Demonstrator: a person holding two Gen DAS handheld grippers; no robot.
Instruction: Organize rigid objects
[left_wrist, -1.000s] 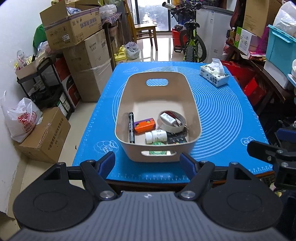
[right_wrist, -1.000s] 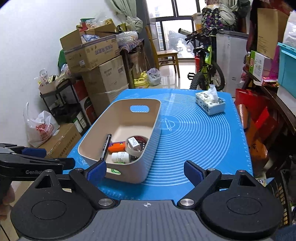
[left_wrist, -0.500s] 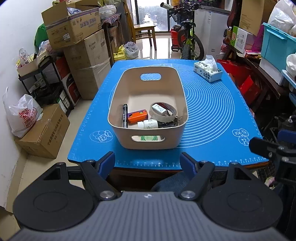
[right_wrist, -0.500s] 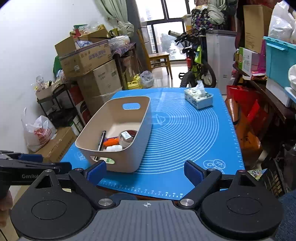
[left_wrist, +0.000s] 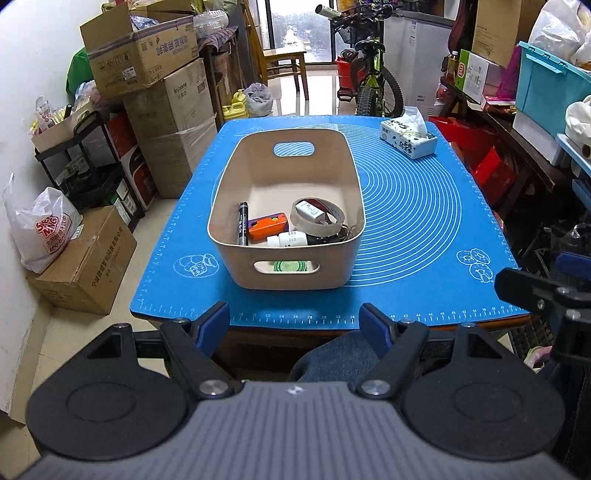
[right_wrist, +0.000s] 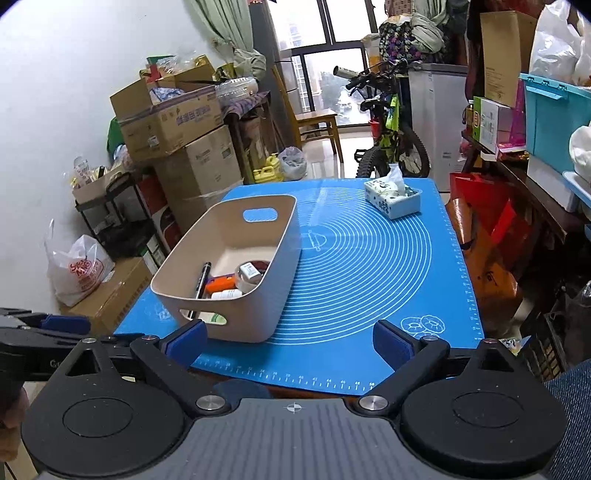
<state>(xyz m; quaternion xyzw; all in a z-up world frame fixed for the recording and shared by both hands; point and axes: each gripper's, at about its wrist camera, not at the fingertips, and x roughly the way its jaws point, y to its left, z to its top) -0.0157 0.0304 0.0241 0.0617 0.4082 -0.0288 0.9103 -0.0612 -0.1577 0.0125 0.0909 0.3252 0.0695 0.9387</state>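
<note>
A beige bin (left_wrist: 288, 273) (right_wrist: 273, 291) stands on the blue mat (left_wrist: 406, 206) (right_wrist: 369, 258). Inside lie a black marker (left_wrist: 242, 222), an orange-purple block (left_wrist: 267, 226), a tape roll (left_wrist: 318, 216) holding a white charger, a white bottle (left_wrist: 291, 240) and a green-labelled item (left_wrist: 290, 266). My left gripper (left_wrist: 294, 323) is open and empty, back off the table's near edge. My right gripper (right_wrist: 290, 341) is open and empty, over the mat's near edge, right of the bin.
A tissue box (left_wrist: 408, 136) (right_wrist: 392, 195) sits at the mat's far right. Stacked cardboard boxes (left_wrist: 162, 99) and a shelf cart stand left of the table. A bicycle (left_wrist: 369, 85) is behind, red bags and a teal crate (left_wrist: 546, 88) to the right.
Both grippers have drawn back from the table and risen a little; the bin looks smaller and farther. Both stay open and empty. Nothing on the table moved.
</note>
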